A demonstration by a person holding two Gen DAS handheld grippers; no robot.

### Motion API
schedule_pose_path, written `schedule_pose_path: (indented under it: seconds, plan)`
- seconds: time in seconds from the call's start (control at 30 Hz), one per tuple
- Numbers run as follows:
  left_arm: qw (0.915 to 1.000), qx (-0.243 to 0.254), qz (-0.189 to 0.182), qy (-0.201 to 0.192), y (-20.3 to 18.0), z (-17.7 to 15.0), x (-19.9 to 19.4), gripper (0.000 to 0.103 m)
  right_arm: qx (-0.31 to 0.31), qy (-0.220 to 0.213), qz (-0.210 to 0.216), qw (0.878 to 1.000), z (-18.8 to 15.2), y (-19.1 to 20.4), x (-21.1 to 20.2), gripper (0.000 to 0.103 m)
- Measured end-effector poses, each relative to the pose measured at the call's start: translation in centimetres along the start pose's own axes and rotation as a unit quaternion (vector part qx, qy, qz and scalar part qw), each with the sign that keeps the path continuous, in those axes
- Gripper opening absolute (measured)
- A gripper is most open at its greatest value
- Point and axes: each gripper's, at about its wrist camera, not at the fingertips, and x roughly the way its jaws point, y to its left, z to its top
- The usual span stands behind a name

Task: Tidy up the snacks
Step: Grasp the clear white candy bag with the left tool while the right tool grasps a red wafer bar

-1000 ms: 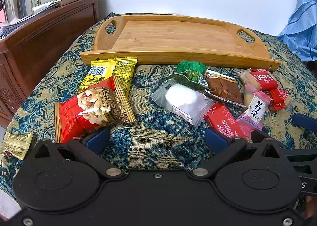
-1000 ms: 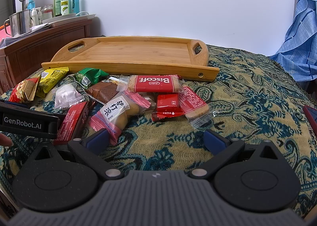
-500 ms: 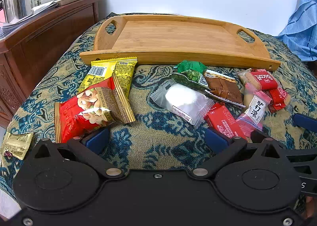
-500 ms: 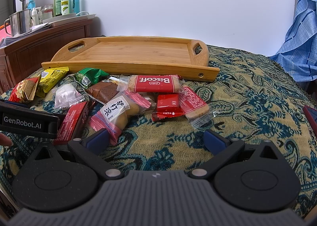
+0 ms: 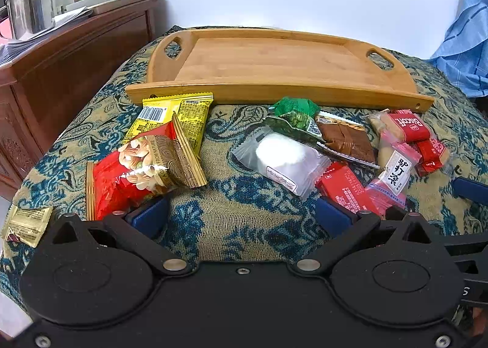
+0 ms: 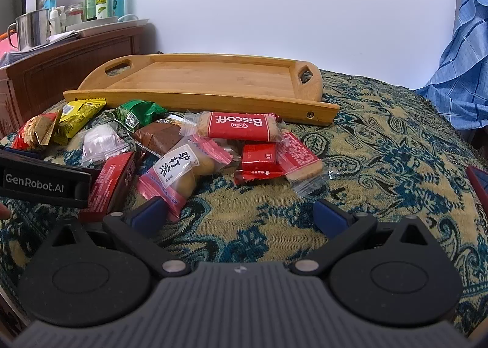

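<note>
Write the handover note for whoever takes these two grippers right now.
Left gripper: open, empty, low over the cloth.
Right gripper: open, empty.
Wooden tray: at the back, nothing in it.
Snacks: all on the patterned cloth in front of the tray, including the Biscoff pack, nut bag and white pouch; one gold sachet lies apart at far left.
Done: nothing. Left: everything.

In the left wrist view the wooden tray (image 5: 274,64) lies across the upper middle of the frame on the patterned cloth (image 5: 241,214). Below it the snack packets sit in a row: the nut bag (image 5: 137,171) at centre left overlaps the packet with the barcode (image 5: 174,119) behind it; the clear-wrapped cake (image 5: 280,159) lies at centre; the Biscoff packet (image 5: 405,127) sits at right. A small sachet (image 5: 27,224) lies alone at the lower left edge. A wooden cabinet (image 5: 61,55) stands at upper left.
</note>
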Motion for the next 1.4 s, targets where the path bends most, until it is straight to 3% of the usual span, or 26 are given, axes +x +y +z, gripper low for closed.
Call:
schedule_pose_path:
  seconds: [0.27, 0.4, 0.53, 0.67, 0.73, 0.8, 1.0, 1.17, 1.3, 1.4]
  plan:
    - [1.0000, -0.003, 0.003, -0.001, -0.1, -0.2, -0.2, 0.103, 0.000, -0.015, 0.000, 1.000, -0.6, 0.1, -0.1, 0.103]
    - [0.9998, -0.019, -0.004, -0.004, 0.2, -0.1, -0.7, 0.103, -0.013, 0.002, 0.016, 1.000, 0.1, -0.2, 0.0, 0.103]
    - [0.9994, -0.015, -0.014, -0.028, 0.3, 0.0, -1.7, 0.099, 0.008, -0.008, 0.030, 0.999, 0.2, -0.7, -0.6, 0.103]
    - [0.9977, -0.009, -0.021, -0.064, 0.2, 0.2, -2.9, 0.093, 0.004, -0.047, 0.038, 0.998, 0.2, -0.5, -1.7, 0.097]
    - [0.9964, -0.003, -0.022, -0.081, 0.1, 0.4, -3.4, 0.083, 0.010, -0.076, 0.033, 0.997, 0.4, -0.6, -2.3, 0.091]
    - [0.9956, 0.001, -0.027, -0.090, -0.1, 0.7, -3.7, 0.079, 0.022, -0.092, 0.021, 0.995, 0.6, -0.9, -2.6, 0.078]
    - [0.9956, 0.002, -0.045, -0.082, -0.7, 1.3, -3.0, 0.047, 0.050, -0.064, -0.001, 0.997, 2.0, -2.3, -1.0, 0.045]
    - [0.9959, 0.002, -0.056, -0.072, -1.4, 1.3, -2.1, 0.047, 0.026, -0.049, 0.005, 0.998, 2.4, -1.8, 0.0, 0.042]
    - [0.9962, -0.019, -0.050, -0.068, -1.4, 1.6, -1.1, 0.057, 0.013, -0.042, 0.000, 0.999, 2.4, -1.1, 0.7, 0.042]
    - [0.9959, -0.029, -0.045, -0.073, -1.3, 1.7, -0.7, 0.059, 0.024, -0.041, -0.002, 0.999, 2.7, -1.2, 1.0, 0.056]
